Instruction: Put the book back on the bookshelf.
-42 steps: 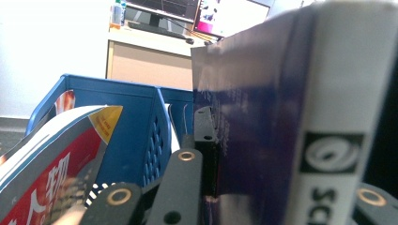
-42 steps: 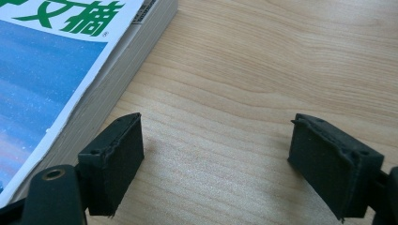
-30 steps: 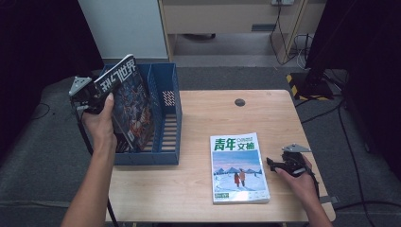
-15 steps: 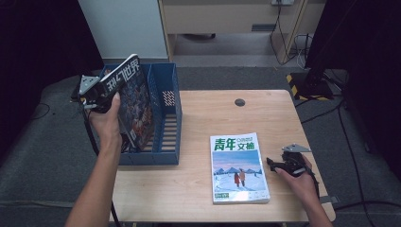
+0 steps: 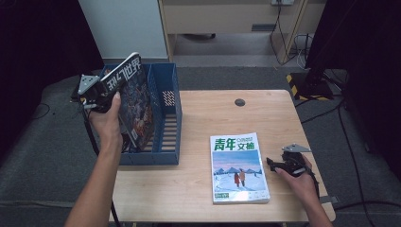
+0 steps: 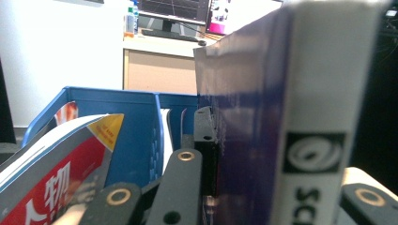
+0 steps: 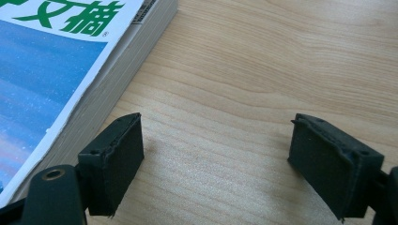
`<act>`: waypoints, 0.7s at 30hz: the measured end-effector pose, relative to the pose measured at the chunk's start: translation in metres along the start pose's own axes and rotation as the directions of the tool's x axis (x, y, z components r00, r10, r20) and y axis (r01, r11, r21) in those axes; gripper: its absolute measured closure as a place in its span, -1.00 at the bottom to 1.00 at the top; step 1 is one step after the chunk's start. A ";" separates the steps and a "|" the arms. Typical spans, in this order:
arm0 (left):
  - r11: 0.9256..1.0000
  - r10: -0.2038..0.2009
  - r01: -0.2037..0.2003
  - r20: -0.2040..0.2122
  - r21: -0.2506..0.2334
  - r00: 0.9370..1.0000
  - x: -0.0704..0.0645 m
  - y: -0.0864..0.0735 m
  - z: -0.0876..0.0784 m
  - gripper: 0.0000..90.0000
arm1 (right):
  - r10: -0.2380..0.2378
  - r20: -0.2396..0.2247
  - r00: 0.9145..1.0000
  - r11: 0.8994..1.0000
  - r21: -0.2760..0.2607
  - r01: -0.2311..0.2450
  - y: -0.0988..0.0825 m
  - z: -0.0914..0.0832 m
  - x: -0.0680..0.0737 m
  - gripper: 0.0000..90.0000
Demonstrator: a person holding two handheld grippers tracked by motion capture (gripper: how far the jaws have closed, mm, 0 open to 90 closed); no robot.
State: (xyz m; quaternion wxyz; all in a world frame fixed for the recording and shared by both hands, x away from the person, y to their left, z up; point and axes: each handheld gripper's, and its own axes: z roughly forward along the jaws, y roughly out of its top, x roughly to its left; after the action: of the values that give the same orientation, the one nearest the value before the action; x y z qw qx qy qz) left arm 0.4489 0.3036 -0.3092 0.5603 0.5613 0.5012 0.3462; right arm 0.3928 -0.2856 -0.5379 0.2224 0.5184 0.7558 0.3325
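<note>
The left gripper (image 5: 97,92), at centre left of the high view, clenches a dark magazine (image 5: 132,101) upright over the blue file rack (image 5: 165,123); the right gripper (image 5: 279,164) rests released on the bench (image 5: 213,113), lower right

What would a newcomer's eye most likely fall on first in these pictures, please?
Probably the dark magazine, clamped in the left gripper and held upright over the blue file rack at the table's left edge. Next, the blue-covered magazine lying flat near the front, with the open right gripper resting beside it.
</note>
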 end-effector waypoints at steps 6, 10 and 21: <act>1.000 0.001 -0.001 0.008 0.002 1.000 -0.007 0.000 0.003 0.82 | 0.000 0.000 1.000 1.000 0.000 0.000 0.000 0.000 0.000 -0.60; 1.000 0.004 -0.004 0.017 0.001 1.000 -0.011 -0.001 0.005 0.82 | 0.000 0.000 1.000 1.000 0.000 0.000 0.000 0.000 0.000 -0.60; 1.000 0.002 -0.002 0.029 -0.001 1.000 -0.017 -0.005 0.009 0.82 | 0.000 -0.001 1.000 1.000 0.000 0.000 0.000 0.000 0.000 -0.60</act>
State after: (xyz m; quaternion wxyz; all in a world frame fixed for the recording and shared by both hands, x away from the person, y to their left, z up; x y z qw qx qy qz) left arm 0.4525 0.2846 -0.3124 0.5676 0.5665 0.4920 0.3389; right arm 0.3928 -0.2856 -0.5379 0.2220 0.5185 0.7558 0.3326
